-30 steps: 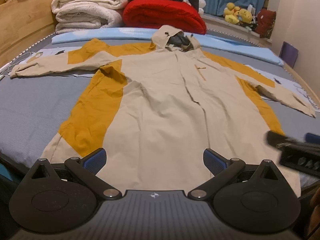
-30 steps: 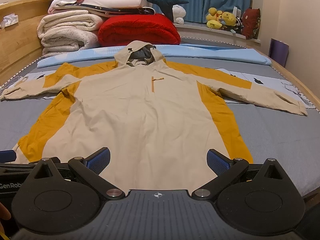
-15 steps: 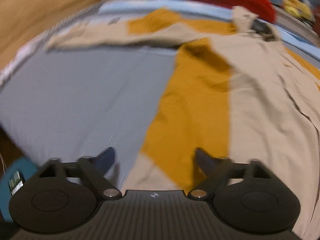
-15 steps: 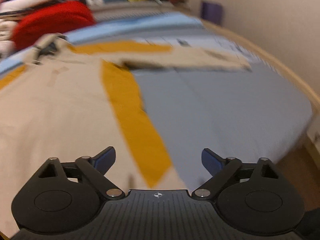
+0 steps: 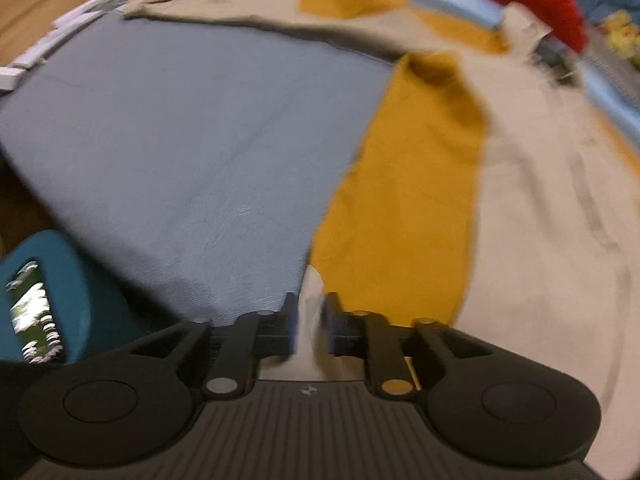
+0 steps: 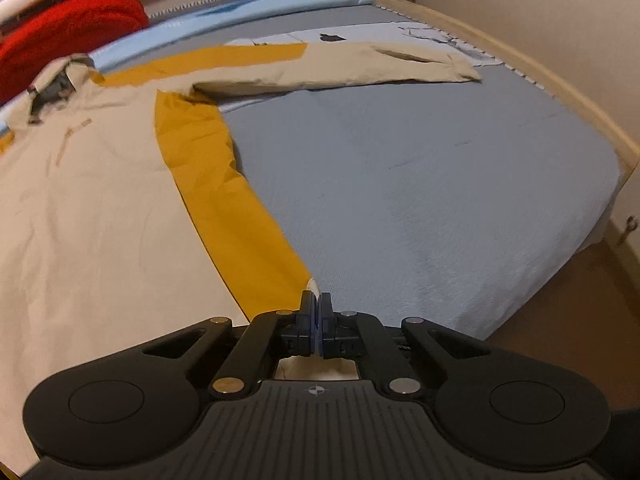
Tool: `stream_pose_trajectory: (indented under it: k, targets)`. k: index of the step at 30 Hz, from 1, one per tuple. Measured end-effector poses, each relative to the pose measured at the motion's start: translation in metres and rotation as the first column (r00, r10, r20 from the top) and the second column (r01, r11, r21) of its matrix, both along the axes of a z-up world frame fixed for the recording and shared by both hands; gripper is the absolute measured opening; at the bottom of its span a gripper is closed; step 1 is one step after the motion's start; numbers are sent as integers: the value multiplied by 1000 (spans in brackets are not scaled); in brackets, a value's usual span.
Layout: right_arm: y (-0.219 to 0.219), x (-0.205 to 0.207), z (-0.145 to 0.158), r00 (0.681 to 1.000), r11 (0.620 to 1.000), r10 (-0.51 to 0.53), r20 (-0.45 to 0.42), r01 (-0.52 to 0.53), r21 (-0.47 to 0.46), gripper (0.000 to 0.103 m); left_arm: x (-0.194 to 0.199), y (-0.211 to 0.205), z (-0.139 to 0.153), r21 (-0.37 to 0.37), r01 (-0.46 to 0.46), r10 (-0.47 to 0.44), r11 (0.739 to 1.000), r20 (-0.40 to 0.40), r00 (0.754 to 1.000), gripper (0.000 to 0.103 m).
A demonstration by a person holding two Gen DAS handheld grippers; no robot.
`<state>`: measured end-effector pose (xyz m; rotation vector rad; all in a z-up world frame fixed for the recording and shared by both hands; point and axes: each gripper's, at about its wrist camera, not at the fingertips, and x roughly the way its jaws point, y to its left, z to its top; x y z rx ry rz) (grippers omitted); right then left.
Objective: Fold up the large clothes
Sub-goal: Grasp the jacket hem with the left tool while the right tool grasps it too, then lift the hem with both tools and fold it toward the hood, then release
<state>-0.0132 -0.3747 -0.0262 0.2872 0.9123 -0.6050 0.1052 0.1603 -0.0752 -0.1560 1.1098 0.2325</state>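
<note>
A large beige and mustard hooded jacket (image 5: 520, 200) lies spread flat, front up, on a grey-blue bed (image 5: 180, 140); it also shows in the right wrist view (image 6: 100, 200). My left gripper (image 5: 310, 320) is shut on the jacket's bottom left hem corner. My right gripper (image 6: 316, 312) is shut on the bottom right hem corner, with a bit of beige cloth showing between the pads. Both sleeves (image 6: 340, 68) stretch out sideways. The left wrist view is blurred.
A red blanket (image 6: 68, 20) and a light blue sheet (image 6: 260, 4) lie at the head of the bed. The bed's wooden rim (image 6: 560, 92) and a wall run along the right. A teal object (image 5: 60, 292) sits low at the left, off the bed.
Both grippers moved outward from the middle of the hem to its two corners and closed on the cloth; they were open before.
</note>
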Motion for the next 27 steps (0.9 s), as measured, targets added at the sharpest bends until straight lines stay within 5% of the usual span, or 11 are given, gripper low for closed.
stream_pose_trajectory:
  k: [4, 6, 8, 10, 11, 13, 17, 20, 24, 27]
  targets:
    - [-3, 2, 7, 999, 997, -45, -4, 45, -70, 2, -10, -35, 37, 176, 128, -161, 976, 190, 969, 32]
    - [-1, -1, 17, 997, 997, -26, 73, 31, -67, 7, -15, -53, 45, 153, 218, -251, 964, 248, 936, 44]
    - [5, 1, 23, 990, 997, 30, 135, -20, -68, 22, -15, -61, 34, 46, 282, -285, 958, 216, 934, 49]
    - [10, 6, 16, 990, 996, 81, 115, -77, -34, 48, -9, -63, 6, -78, 293, -288, 953, 73, 955, 51]
    - [11, 10, 7, 992, 995, 99, 72, -100, 8, 50, -7, -62, -8, -102, 273, -275, 957, -3, 961, 50]
    - [12, 16, -15, 992, 991, 117, -51, -113, 71, 50, -13, -67, 0, -45, 295, -295, 954, 23, 955, 52]
    - [17, 17, -7, 991, 991, 132, -37, -131, 23, 52, -28, -77, 27, -16, 340, -335, 940, 129, 933, 72]
    - [24, 15, -1, 991, 991, 136, -12, -136, -18, 52, -25, -82, 26, -4, 328, -326, 945, 109, 939, 72]
    - [37, 0, 33, 973, 989, 135, 190, -119, -92, 53, -18, -89, 43, -12, 295, -287, 955, 203, 936, 72]
    - [56, -13, 71, 899, 967, 210, 385, -132, -220, 67, -18, -92, 66, -20, 260, -240, 966, 317, 918, 79]
